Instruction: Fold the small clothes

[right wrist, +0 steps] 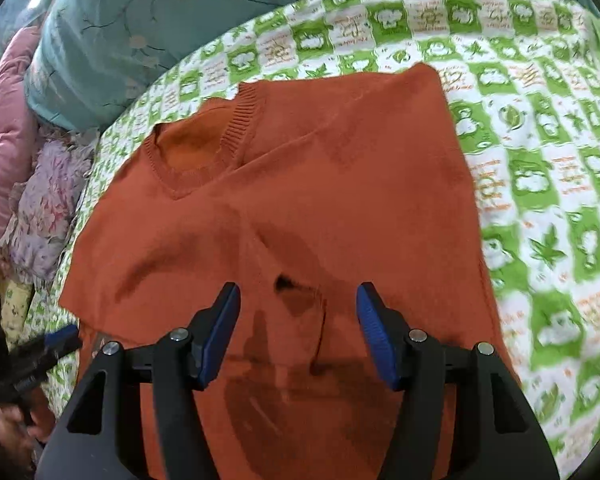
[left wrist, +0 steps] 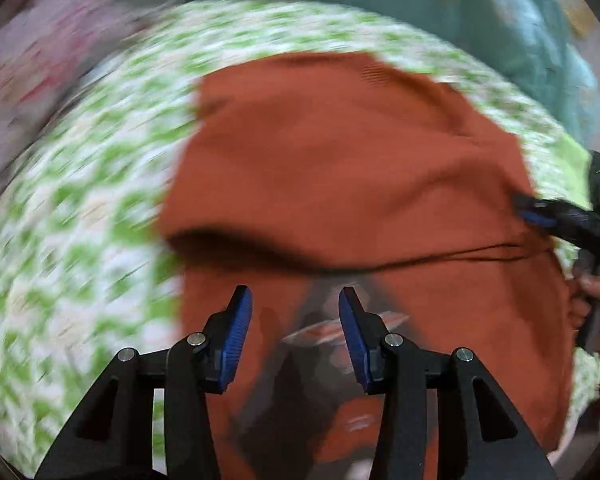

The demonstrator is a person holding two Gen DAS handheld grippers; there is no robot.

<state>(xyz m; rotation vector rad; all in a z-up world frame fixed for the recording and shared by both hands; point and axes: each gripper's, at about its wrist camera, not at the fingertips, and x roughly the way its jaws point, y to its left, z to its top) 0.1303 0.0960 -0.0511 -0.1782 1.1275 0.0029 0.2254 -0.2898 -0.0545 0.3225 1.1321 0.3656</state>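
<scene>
Black hand-held gripper (left wrist: 296, 300); blue pads (left wrist: 236, 336)

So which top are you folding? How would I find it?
Look at the bed with the green and white sheet. The top lies spread in its middle, below the teal pillow. It is the only plain rust-orange thing there, with a ribbed V-shaped neck.

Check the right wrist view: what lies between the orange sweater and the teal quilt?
Only green-and-white printed bedsheet separates the orange sweater from the teal quilt; the right wrist view shows it.
</scene>
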